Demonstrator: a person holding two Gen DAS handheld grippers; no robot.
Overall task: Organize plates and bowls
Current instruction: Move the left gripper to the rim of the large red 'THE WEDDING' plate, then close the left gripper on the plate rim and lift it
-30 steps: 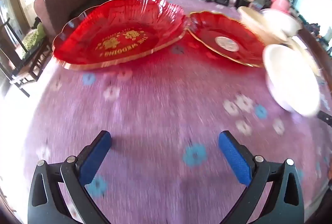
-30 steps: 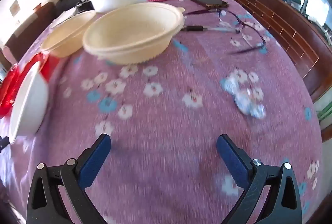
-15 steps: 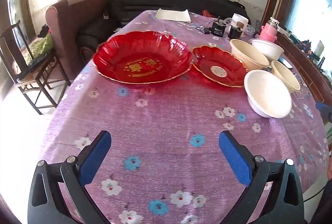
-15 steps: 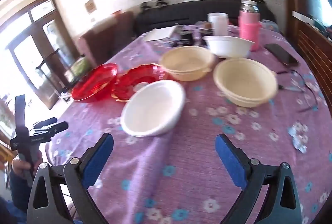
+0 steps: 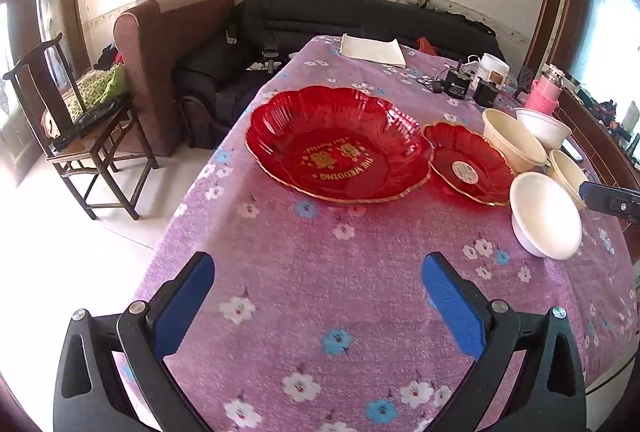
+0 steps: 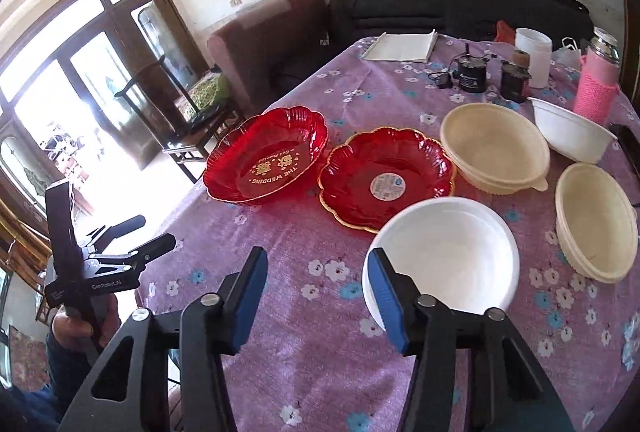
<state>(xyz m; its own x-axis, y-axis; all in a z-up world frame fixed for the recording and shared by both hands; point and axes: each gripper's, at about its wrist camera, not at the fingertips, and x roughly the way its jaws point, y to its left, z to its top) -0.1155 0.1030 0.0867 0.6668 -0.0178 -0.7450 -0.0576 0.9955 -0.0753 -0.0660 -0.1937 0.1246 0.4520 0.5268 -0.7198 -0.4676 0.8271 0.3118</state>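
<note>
A large red plate [image 5: 338, 144] [image 6: 266, 154] and a small red plate [image 5: 468, 164] [image 6: 386, 178] lie side by side on the purple flowered tablecloth [image 5: 360, 252]. A white bowl [image 5: 546, 214] [image 6: 444, 256] sits upright just in front of the small plate. Behind it stand two cream bowls [image 6: 494, 148] [image 6: 596, 224] and another white bowl [image 6: 570, 130]. My left gripper [image 5: 316, 264] [image 6: 154, 231] hovers open and empty over the near left of the table. My right gripper [image 6: 317, 256] is above the cloth left of the white bowl, jaws closing with nothing between them.
A pink flask [image 6: 598, 80], a white cup [image 6: 532, 56], black gadgets [image 6: 470, 72] and a folded white cloth [image 6: 404, 46] crowd the far end. Beyond the table's left edge stand a wooden chair [image 5: 80, 128] and a brown armchair [image 5: 168, 52]; a black sofa [image 5: 360, 16] lies behind.
Both grippers have pulled back and risen, so more of the table shows. The white bowl, tilted and blurred a second ago, now rests still. The right jaws have narrowed.
</note>
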